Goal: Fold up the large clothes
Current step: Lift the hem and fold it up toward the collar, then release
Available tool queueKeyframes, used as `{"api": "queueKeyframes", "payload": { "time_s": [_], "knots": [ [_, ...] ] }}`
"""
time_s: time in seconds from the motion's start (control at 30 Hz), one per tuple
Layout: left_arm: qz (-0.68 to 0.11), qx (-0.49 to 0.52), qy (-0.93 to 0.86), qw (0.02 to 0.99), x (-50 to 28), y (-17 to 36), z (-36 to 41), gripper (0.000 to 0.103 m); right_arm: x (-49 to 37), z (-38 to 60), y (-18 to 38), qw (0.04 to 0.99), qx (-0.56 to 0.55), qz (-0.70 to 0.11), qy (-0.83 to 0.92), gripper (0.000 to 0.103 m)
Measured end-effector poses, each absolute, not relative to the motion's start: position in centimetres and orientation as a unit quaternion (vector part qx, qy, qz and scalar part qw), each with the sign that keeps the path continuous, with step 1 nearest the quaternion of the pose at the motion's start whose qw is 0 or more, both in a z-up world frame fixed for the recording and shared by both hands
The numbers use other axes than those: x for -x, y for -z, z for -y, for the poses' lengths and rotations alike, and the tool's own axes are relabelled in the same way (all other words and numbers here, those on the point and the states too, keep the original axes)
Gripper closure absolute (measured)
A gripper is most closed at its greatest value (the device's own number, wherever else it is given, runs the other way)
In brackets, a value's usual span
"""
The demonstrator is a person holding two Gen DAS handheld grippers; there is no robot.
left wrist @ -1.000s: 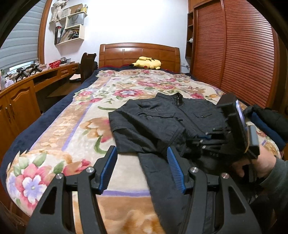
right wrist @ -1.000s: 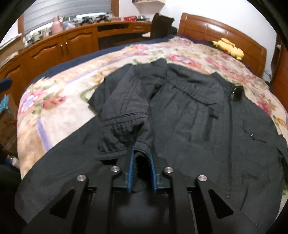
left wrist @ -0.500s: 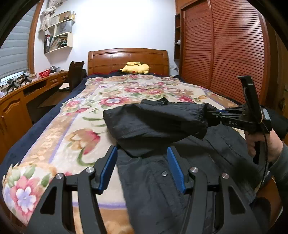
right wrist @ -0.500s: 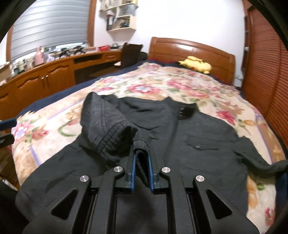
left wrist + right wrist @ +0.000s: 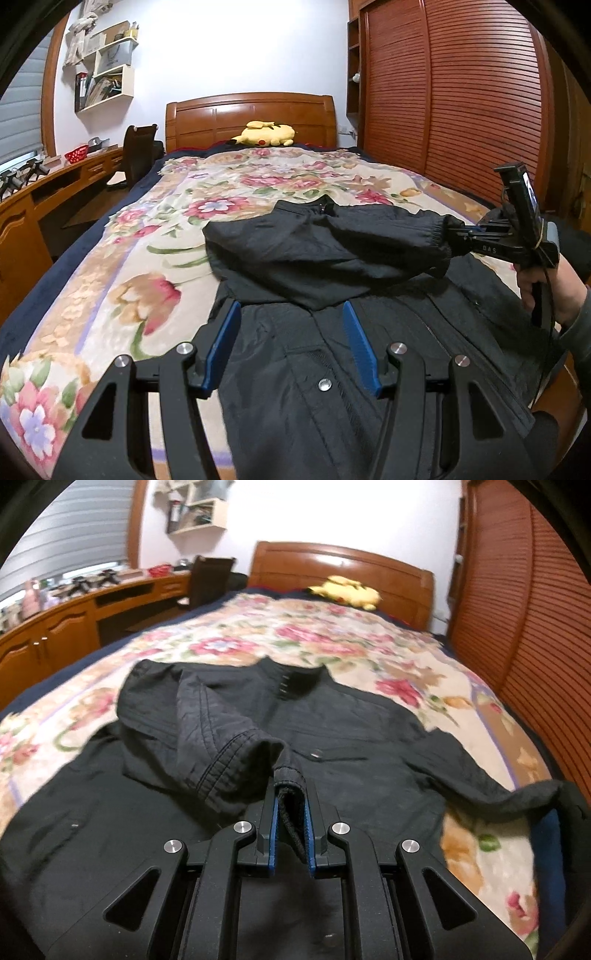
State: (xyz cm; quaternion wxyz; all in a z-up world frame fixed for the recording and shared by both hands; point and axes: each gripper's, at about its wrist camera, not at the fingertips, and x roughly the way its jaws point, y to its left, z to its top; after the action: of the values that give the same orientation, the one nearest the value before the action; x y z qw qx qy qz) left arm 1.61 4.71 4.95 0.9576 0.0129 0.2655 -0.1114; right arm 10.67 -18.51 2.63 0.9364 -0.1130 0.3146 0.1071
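Lying front-up across the floral-patterned bed cover (image 5: 155,236): large black zip-front jacket (image 5: 332,369), collar toward the curved wooden headboard (image 5: 251,110). Holding the ribbed cuff of the left-hand black sleeve (image 5: 218,734) and drawing it over the jacket's chest: right gripper (image 5: 290,812), blue-padded jaws clamped nearly together on the cuff. Reading "DAS" in pale letters on that gripper's body, legible in the left wrist view only. Hovering over the jacket's lower front: left gripper (image 5: 291,332), jaws spread wide, gripping nothing. Showing in the right wrist view only: the other black sleeve (image 5: 491,779), trailing off toward the bed's edge. Resting by the headboard: yellow plush toy (image 5: 266,133).
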Motion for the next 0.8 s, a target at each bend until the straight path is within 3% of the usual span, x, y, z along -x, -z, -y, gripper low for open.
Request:
{"api": "queueKeyframes", "payload": {
  "time_s": [0.3, 0.43, 0.5, 0.53, 0.8],
  "knots": [
    [-0.278, -0.013, 0.13, 0.952, -5.6, -2.9, -2.2, 0.047, -13.4, 22.0, -0.7, 0.932, 0.114, -0.336, -0.077, 0.094],
    [-0.281, -0.014, 0.14, 0.949, -7.4, -2.4, -1.0, 0.047, -13.9, 23.2, -0.3, 0.934, 0.112, -0.334, -0.06, 0.079],
    [-0.282, -0.018, 0.146, 0.948, -8.0, -2.0, -0.4, 0.047, -13.7, 24.1, -0.6, 0.939, 0.108, -0.322, -0.054, 0.056],
    [-0.282, -0.018, 0.148, 0.948, -8.3, -1.9, -0.3, 0.047, -13.6, 24.5, -0.8, 0.942, 0.104, -0.316, -0.054, 0.052],
    [-0.293, -0.019, 0.164, 0.942, -9.4, -0.1, 0.8, 0.047, -14.3, 23.1, -0.6, 0.932, 0.125, -0.325, -0.101, 0.049]
  ]
}}
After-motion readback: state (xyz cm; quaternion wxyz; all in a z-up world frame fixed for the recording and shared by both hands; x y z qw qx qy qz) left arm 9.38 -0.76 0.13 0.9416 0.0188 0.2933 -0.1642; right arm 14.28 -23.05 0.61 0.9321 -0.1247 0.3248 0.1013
